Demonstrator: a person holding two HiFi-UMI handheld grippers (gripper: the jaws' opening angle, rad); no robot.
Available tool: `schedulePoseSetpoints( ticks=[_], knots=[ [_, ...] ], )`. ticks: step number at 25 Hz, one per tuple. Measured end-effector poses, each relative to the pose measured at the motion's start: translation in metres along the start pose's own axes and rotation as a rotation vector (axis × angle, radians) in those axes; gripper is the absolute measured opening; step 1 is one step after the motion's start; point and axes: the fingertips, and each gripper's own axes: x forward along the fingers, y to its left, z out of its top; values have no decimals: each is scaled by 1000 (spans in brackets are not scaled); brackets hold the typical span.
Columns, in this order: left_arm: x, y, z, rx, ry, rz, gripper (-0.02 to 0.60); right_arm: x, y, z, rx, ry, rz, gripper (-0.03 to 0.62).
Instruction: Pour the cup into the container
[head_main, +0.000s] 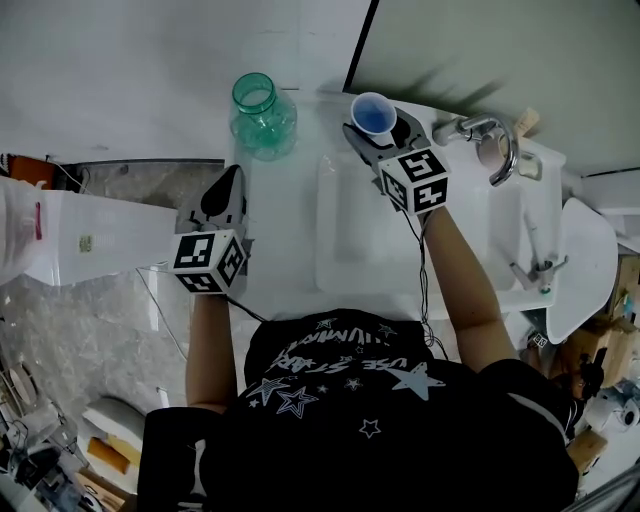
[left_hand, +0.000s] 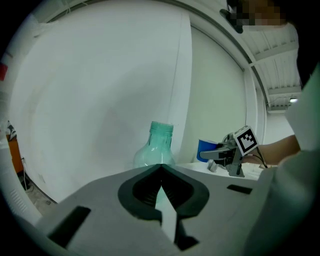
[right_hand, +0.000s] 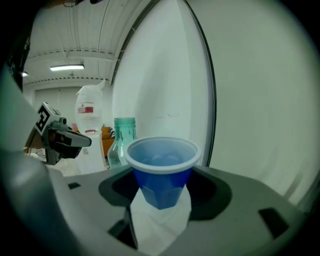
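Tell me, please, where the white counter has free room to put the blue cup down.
The white basin in the middle, left of the faucet, is bare and gives the widest room. A narrower bare strip lies between the green bottle and the cup. It is crowded around the faucet, with small things beside it.

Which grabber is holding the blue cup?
The right gripper: its jaws clasp the blue cup, held upright. The left gripper has its jaws together with nothing between them.
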Motion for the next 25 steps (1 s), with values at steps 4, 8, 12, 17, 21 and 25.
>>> schedulePoseSetpoints(
  ticks=[4,8,12,17,21,25],
  knots=[
    [-6,9,21,-28,-18,1,9,4,12,23,-30,-7,40,282],
    [-13,24,44,-21,-40,25,9,11,22,53,-46,-10,83,281],
    [-16,36,54,-26,-45,51,9,20,30,81,-101,-2,116,281],
    [-13,43,61,-37,-46,58,9,34,35,111,-167,18,136,278],
    [-7,43,70,-28,-50,49,9,43,35,123,-225,41,130,266],
    [-1,45,73,-26,-56,38,9,51,39,124,-276,65,124,263]
  ],
)
